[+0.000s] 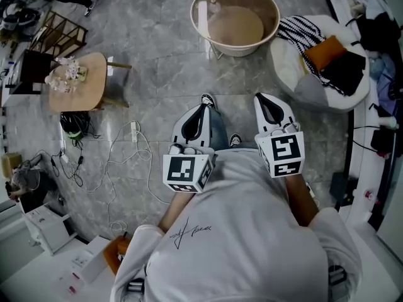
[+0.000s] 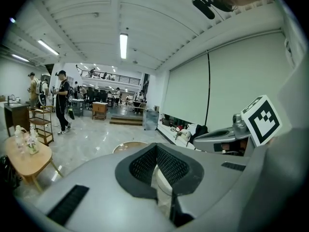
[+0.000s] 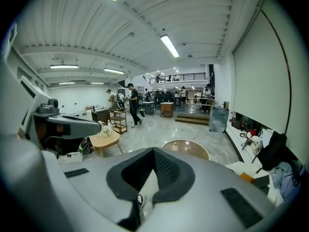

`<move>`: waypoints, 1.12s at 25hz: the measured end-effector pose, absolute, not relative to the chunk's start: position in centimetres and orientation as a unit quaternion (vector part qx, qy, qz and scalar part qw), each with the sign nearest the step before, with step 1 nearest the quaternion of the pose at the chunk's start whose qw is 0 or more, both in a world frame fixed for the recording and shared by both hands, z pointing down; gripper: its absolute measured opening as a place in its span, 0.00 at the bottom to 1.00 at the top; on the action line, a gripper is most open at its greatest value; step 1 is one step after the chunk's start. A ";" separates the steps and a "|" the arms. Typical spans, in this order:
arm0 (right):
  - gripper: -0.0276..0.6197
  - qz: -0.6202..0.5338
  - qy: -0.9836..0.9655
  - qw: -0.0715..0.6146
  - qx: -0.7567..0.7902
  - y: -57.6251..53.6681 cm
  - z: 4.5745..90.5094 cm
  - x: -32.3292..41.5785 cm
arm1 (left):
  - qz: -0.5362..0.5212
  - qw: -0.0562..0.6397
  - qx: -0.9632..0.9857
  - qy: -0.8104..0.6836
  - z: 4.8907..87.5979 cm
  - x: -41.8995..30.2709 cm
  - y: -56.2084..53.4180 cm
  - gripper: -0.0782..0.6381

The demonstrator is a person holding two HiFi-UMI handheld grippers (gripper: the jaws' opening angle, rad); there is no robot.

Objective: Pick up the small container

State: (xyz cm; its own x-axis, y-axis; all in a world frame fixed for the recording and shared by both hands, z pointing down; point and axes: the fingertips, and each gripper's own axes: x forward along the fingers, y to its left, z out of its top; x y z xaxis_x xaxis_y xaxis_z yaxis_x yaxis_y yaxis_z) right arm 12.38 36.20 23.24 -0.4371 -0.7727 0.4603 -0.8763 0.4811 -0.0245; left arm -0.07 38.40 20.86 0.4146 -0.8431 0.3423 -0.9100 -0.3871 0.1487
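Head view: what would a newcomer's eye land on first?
The left gripper and right gripper, held side by side with jaws shut, fill the middle. Ahead of them on the grey stone floor stands a round beige table; a small wooden table with flowers sits at the left.

Head view looks steeply down; both gripper views face forward; all share the round basin [image 1: 236, 50].

The small container [image 1: 216, 6] is 1 pale, whitish item standing upright on the round, glass-topped table [image 1: 236, 50]. In the head view it sits near the rim's upper left. Finer detail is too small to tell.
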 end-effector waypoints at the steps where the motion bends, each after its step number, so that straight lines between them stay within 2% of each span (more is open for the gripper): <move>1: 0.06 0.130 -0.838 0.197 0.491 35.6 23.0 12.1 | 0.104 0.157 0.827 -0.530 20.8 -0.3 37.7 0.13; 28: 0.06 0.128 -0.861 0.213 0.443 18.4 22.1 2.8 | 0.090 0.175 0.826 -0.528 19.6 -7.7 20.0 0.13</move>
State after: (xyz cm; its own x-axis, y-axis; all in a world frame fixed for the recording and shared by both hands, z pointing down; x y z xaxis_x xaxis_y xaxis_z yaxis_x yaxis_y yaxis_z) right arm 2.80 18.41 22.05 -0.5165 -0.7087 0.4806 -0.8176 0.5749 -0.0308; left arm -7.74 19.98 19.62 0.4268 -0.8405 0.3337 -0.9036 -0.3815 0.1949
